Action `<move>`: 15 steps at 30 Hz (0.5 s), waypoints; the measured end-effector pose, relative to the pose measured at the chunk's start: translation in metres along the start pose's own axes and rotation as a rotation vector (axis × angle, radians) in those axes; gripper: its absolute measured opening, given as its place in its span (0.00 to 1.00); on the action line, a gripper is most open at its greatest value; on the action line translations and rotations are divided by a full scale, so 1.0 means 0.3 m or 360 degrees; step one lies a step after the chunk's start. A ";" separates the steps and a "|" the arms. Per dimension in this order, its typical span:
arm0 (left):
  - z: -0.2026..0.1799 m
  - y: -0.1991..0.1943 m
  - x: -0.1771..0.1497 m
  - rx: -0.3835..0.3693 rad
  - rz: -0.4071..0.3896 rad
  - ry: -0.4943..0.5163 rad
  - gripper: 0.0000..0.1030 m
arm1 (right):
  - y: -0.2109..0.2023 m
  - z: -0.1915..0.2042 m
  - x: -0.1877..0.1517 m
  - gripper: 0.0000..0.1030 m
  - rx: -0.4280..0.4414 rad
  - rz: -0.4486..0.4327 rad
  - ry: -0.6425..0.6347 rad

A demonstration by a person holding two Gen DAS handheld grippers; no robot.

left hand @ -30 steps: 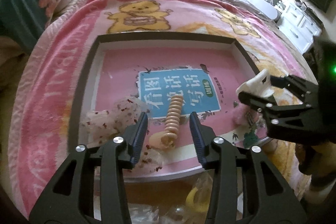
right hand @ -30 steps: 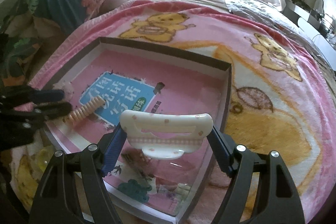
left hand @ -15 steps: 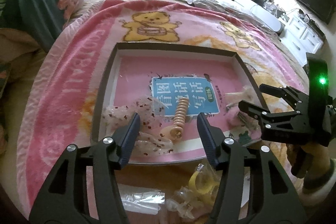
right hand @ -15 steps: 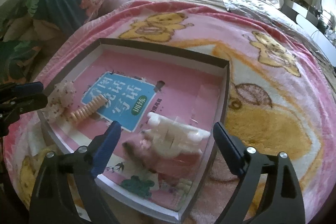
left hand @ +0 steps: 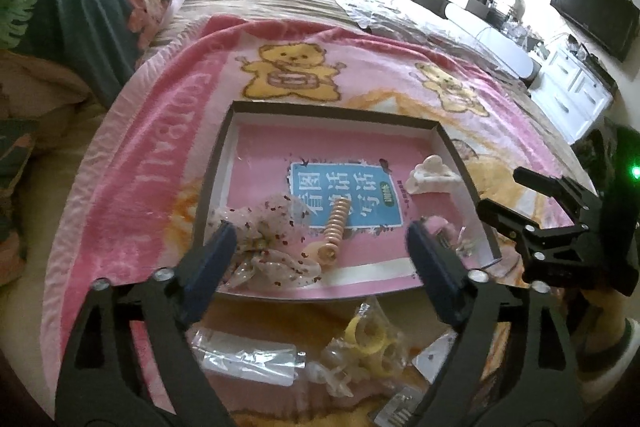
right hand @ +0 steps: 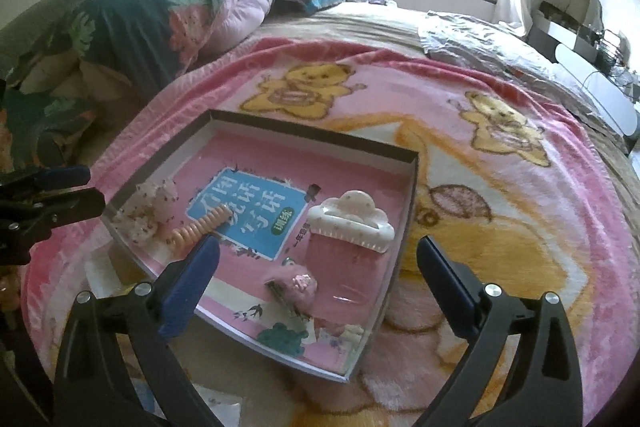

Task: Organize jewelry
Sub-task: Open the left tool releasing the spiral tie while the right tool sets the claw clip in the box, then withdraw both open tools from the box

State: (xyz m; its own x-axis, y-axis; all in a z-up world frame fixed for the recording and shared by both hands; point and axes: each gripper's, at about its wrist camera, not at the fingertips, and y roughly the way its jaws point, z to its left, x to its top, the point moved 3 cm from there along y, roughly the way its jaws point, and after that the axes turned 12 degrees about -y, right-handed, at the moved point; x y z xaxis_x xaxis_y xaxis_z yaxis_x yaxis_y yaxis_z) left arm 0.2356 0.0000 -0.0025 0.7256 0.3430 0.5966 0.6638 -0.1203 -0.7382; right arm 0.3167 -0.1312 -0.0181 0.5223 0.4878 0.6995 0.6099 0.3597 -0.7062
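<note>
A shallow box (left hand: 224, 155) (right hand: 414, 187) with a pink printed floor lies on the pink bear blanket. In it lie a white claw hair clip (right hand: 352, 219) (left hand: 430, 175), a peach coil hair tie (left hand: 335, 231) (right hand: 200, 229), a sheer speckled scrunchie (left hand: 268, 243) (right hand: 150, 205) and a small pink clip (right hand: 298, 285). My left gripper (left hand: 320, 267) is open and empty above the box's near edge. My right gripper (right hand: 318, 285) is open and empty, pulled back from the box; it also shows in the left wrist view (left hand: 532, 203).
Outside the box's near edge lie plastic packets (left hand: 244, 355), yellow ring pieces (left hand: 368, 337) and a foil packet (left hand: 436, 351). A folded quilt (right hand: 160, 19) lies at far left. White cabinets and a TV (left hand: 592, 7) stand on the right.
My right gripper opened and let the white claw clip drop into the box, then drew back. My left gripper opened wider and pulled back from the coil hair tie.
</note>
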 end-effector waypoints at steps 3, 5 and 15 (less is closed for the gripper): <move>-0.003 -0.034 0.007 -0.0013 -0.0022 -0.0013 0.88 | -0.050 -0.016 -0.002 0.96 -0.0006 -0.0033 0.0050; -0.005 -0.053 0.008 -0.0015 -0.0036 -0.0016 0.90 | -0.074 -0.025 -0.005 0.96 -0.0009 -0.0045 0.0081; -0.025 -0.166 -0.008 -0.0024 -0.0111 0.0006 0.91 | -0.227 -0.042 -0.024 0.96 -0.0034 -0.0150 0.0198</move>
State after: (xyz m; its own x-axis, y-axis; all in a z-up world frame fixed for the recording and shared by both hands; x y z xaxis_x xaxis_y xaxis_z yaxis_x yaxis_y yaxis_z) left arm 0.2023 -0.0017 0.0352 0.6782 0.3477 0.6474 0.7154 -0.1106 -0.6899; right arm 0.2788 -0.1694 0.0264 0.5310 0.3499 0.7718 0.6715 0.3817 -0.6351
